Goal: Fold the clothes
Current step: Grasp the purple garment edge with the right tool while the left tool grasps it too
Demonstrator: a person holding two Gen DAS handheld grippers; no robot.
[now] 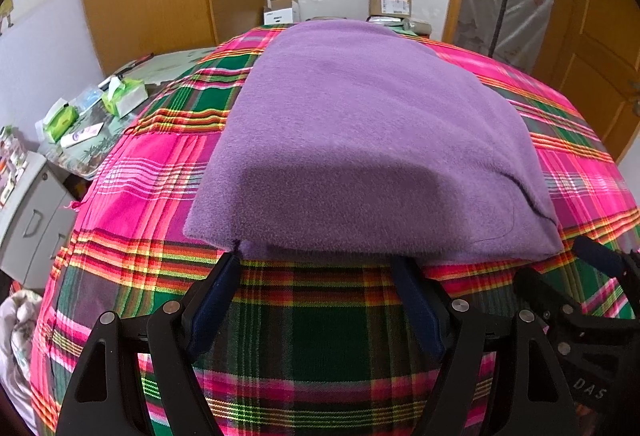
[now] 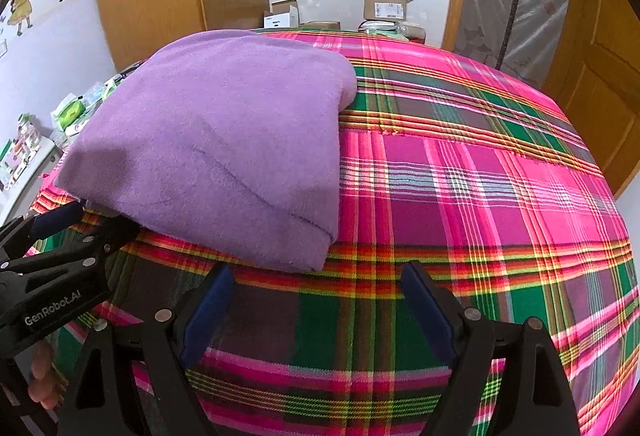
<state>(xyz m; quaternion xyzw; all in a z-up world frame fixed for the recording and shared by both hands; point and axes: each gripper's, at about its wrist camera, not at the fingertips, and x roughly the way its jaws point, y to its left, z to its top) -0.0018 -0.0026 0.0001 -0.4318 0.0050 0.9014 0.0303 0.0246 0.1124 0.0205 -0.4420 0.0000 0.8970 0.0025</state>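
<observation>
Garment: one folded purple fleece (image 1: pixel 360 139), flat on plaid cloth (image 1: pixel 320 336), at 12 o'clock.
Left gripper (image 1: pixel 320 268): spread wide, empty, at its near hem.
Right gripper (image 2: pixel 316 276): spread wide, empty, by its corner.
Tissue packs (image 1: pixel 92 107): two, at 9 o'clock.

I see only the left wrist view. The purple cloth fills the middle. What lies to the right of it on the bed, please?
Observer: In the right wrist view, only bare plaid bedcover lies to the right of the purple garment; no other clothing shows there.
Operator: Is the right gripper touching the cloth?
Observer: No. The right gripper is open and empty, its fingers standing just short of the garment's near right corner.
Operator: Does the right edge look folded?
Observer: Yes. From the right wrist view, stacked layers show along the near right corner, so the garment is folded over on itself.
Operator: Can you see my hand?
Observer: Part of a hand shows under the left gripper, at the lower left of the right wrist view.
</observation>
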